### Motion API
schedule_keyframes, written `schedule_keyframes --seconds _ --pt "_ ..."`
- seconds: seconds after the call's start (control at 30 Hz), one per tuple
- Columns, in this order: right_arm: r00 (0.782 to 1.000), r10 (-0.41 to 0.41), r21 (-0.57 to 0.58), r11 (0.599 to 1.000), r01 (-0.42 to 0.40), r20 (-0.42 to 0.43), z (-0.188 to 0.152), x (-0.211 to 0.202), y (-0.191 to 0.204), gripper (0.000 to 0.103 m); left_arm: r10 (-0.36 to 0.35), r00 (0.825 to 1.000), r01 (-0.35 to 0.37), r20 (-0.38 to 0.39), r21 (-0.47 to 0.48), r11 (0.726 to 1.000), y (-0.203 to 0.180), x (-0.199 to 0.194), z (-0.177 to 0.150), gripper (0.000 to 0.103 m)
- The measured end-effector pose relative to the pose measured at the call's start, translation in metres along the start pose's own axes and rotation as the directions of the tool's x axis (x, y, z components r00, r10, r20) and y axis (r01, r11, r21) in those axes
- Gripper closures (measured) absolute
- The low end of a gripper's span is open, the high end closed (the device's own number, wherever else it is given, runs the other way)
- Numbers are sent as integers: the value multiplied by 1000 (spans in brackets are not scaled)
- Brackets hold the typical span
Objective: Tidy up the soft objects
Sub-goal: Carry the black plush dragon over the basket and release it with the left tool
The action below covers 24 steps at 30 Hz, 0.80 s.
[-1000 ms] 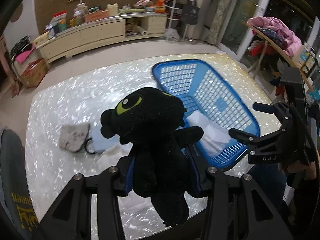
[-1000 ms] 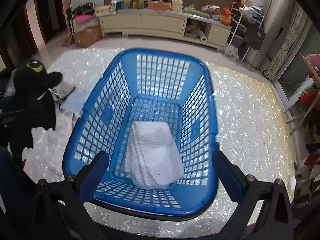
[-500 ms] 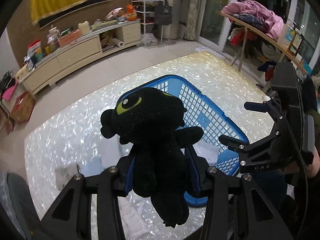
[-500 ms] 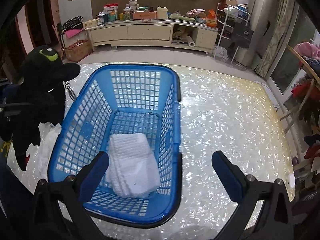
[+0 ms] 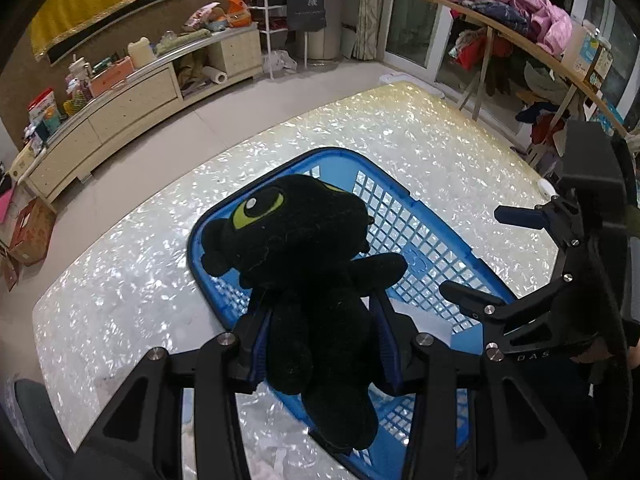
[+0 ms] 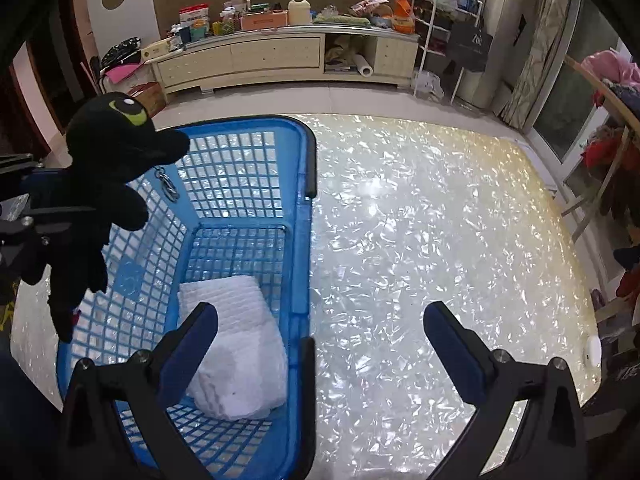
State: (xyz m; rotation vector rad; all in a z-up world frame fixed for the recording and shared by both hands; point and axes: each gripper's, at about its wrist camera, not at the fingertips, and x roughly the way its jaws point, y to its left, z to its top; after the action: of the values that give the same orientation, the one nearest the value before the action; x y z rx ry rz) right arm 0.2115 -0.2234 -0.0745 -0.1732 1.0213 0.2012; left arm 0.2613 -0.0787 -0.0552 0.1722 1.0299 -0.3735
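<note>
The left hand-held gripper (image 5: 320, 340) is clenched on a black plush toy (image 5: 304, 272), its blue pads pressed into the soft body from both sides. The toy hangs upright between the jaws, its head with a green eye above the fingertips and its legs dangling below them. Beyond and beneath this hand-held gripper stands the blue basket (image 5: 400, 196), so the toy is held in the air over the basket's near end (not yet inside it). In the right wrist view the same toy (image 6: 100, 184) shows at the far left, above the basket's left wall, with a small metal ring hanging at its neck.

To the right of the toy, the blue basket (image 6: 304, 208) rests on the pearly white worktop (image 6: 420, 220). A folded white towel (image 6: 236, 344) lies on the basket floor, just ahead of the left finger of the right hand-held gripper (image 6: 320, 340).

The right hand-held gripper is released: its jaws stand wide apart with nothing between them. Its left finger hovers over the basket's near right corner, its right finger over bare worktop, and the basket's right wall runs forward between the two. In the left wrist view this right hand-held gripper (image 5: 480, 260) appears at the right, just beside the basket's rim.
</note>
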Motion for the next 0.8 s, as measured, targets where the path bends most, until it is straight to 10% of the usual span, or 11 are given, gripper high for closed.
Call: schedule_keyframes --seconds 0.8 --pt "998 40 36 999 -38 -45 5 31 -9 0 -19 991 48 -132 221 974 -10 90 20 59"
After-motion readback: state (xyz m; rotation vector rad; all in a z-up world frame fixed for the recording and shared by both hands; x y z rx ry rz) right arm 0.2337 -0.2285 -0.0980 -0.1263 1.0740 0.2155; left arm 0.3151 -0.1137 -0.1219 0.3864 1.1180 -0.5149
